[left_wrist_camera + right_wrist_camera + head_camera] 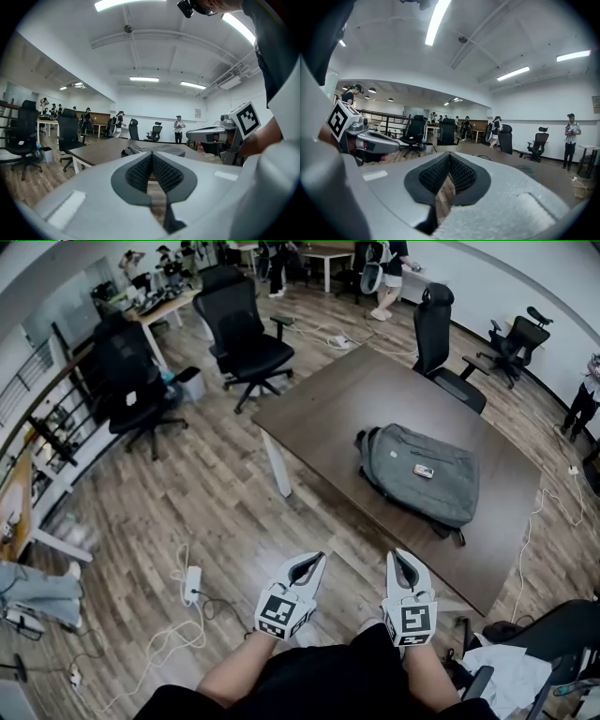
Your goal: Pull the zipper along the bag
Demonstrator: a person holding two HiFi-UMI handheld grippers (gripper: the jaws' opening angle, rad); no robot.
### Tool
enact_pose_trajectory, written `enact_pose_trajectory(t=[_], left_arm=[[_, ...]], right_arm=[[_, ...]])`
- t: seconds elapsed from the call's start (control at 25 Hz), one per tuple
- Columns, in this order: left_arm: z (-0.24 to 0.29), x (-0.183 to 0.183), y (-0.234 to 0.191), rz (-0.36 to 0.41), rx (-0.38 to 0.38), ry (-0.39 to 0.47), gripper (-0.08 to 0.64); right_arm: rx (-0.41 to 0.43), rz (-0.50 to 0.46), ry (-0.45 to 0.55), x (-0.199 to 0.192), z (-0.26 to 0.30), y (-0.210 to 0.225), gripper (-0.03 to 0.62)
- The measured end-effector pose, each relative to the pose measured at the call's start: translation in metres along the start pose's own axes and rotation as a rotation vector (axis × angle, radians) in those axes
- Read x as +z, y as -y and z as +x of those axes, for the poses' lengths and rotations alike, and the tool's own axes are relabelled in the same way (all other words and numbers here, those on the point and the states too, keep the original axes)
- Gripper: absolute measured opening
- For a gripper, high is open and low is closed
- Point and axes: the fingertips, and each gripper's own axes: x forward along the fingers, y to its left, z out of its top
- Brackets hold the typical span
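A grey bag (420,472) lies flat on the dark brown table (328,404), with a small light tag on top of it. Its zipper cannot be made out from here. Both grippers hang close to the person's body, well short of the table. My left gripper (308,562) is shut with nothing in it, and my right gripper (403,559) is shut and empty too. In the left gripper view the bag (154,149) shows far off on the table beyond the closed jaws (151,155). The right gripper view looks past its closed jaws (449,157) at the table (525,166).
Black office chairs stand round the table: one (246,334) at the far left, one (439,343) behind it. A power strip and cables (190,585) lie on the wooden floor to my left. People stand at the far end of the room (392,273).
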Motion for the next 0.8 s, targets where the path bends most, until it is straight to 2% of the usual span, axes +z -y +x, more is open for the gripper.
enact_pose_trajectory(t=[0.32,0.8], left_arm=[[0.04,0.0,-0.005,0.007,-0.036,-0.023,0.017],[0.162,0.009,-0.006,0.029,-0.05,-0.076,0.017]], right_arm=[[-0.038,-0.001,-0.02,-0.009,0.017,0.036,0.002],[-0.015,-0.03,-0.054,-0.029,0.069,0.136,0.003]])
